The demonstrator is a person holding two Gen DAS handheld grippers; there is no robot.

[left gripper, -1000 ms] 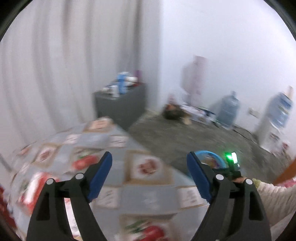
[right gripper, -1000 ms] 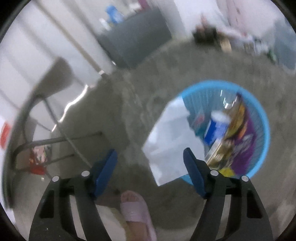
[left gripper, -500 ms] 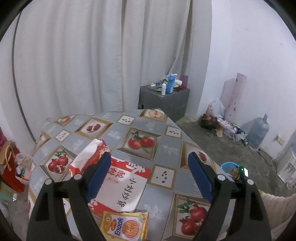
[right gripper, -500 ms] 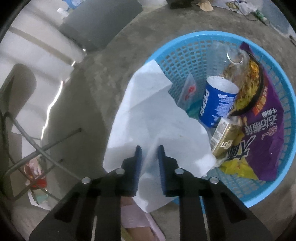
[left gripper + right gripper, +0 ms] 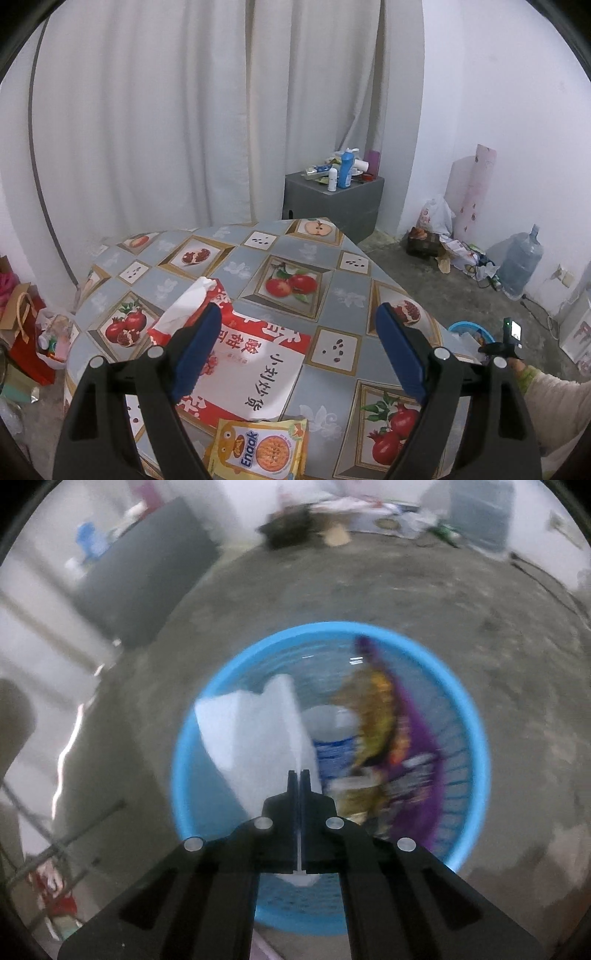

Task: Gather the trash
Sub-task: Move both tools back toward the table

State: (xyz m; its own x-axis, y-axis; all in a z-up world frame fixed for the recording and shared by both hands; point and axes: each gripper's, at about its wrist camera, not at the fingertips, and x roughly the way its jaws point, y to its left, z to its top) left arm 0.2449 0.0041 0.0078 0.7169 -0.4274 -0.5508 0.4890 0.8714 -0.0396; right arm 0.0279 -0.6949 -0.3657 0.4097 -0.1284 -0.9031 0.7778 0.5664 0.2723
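The right tongs (image 5: 299,773), clamped on a white sheet of paper (image 5: 255,734), hang over a blue basket (image 5: 476,738) on the floor that already holds a cup and snack wrappers; their jaws have just been closing on the sheet. To drop it cleanly, they should likely part only once the whole sheet is inside the rim, since its corner lies near the basket's edge. The left tongs (image 5: 299,350) wait wide open and empty above the worktop (image 5: 351,295), where a yellow snack packet (image 5: 258,448) and a red-and-white bag (image 5: 255,369) remain.
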